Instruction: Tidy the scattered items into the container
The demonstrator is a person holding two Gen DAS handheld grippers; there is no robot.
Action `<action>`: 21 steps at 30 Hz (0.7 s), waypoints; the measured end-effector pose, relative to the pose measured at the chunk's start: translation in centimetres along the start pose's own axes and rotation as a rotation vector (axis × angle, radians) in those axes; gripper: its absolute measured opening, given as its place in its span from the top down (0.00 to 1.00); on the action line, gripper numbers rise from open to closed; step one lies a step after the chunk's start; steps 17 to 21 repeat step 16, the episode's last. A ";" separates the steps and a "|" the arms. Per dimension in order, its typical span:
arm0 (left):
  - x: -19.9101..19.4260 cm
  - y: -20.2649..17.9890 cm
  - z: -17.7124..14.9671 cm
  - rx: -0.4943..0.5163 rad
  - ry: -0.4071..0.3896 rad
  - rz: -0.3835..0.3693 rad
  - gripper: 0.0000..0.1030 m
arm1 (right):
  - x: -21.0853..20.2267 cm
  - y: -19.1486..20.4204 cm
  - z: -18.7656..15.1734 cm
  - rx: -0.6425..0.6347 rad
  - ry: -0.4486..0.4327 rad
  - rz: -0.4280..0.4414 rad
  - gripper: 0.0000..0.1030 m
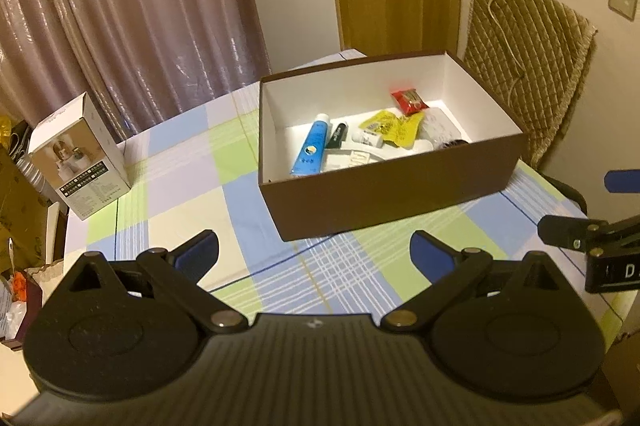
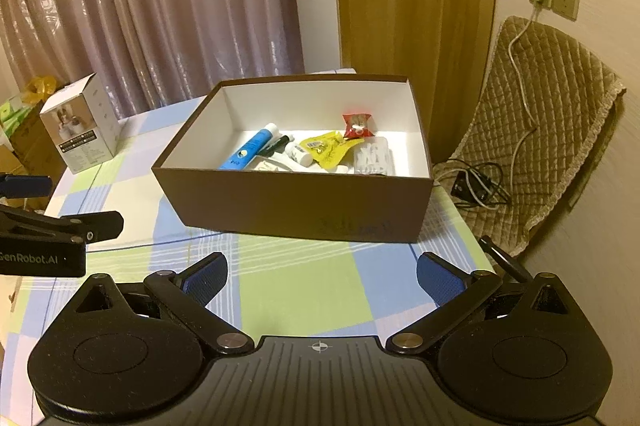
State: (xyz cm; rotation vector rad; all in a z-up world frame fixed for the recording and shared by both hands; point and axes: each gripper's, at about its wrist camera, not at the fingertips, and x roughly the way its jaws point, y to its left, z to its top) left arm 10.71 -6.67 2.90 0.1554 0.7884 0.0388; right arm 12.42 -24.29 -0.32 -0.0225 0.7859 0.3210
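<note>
A brown box with a white inside (image 1: 384, 194) (image 2: 296, 202) stands on the checked tablecloth. In it lie a blue tube (image 1: 312, 148) (image 2: 250, 148), a yellow packet (image 1: 394, 126) (image 2: 330, 148), a red packet (image 1: 408, 100) (image 2: 358, 124), a small white bottle (image 2: 300, 153) and several other small items. My left gripper (image 1: 316, 254) is open and empty, held above the cloth in front of the box. My right gripper (image 2: 322, 280) is open and empty, also in front of the box. Each gripper shows at the edge of the other's view.
A white product carton (image 1: 80, 162) (image 2: 82, 124) stands upright at the table's far left corner. A chair with a quilted brown cover (image 1: 528, 66) (image 2: 540, 130) and cables stands right of the table. Curtains hang behind. Clutter sits off the left table edge.
</note>
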 end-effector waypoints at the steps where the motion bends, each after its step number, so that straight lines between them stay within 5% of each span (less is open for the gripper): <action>1: 0.0 -0.1 -0.1 0.004 0.000 -0.004 0.02 | -0.1 0.1 -0.1 0.003 0.002 -0.002 0.00; 21: 0.2 -0.5 -1.6 0.029 0.015 -0.044 0.02 | -0.7 0.3 -1.6 0.040 0.034 -0.029 0.00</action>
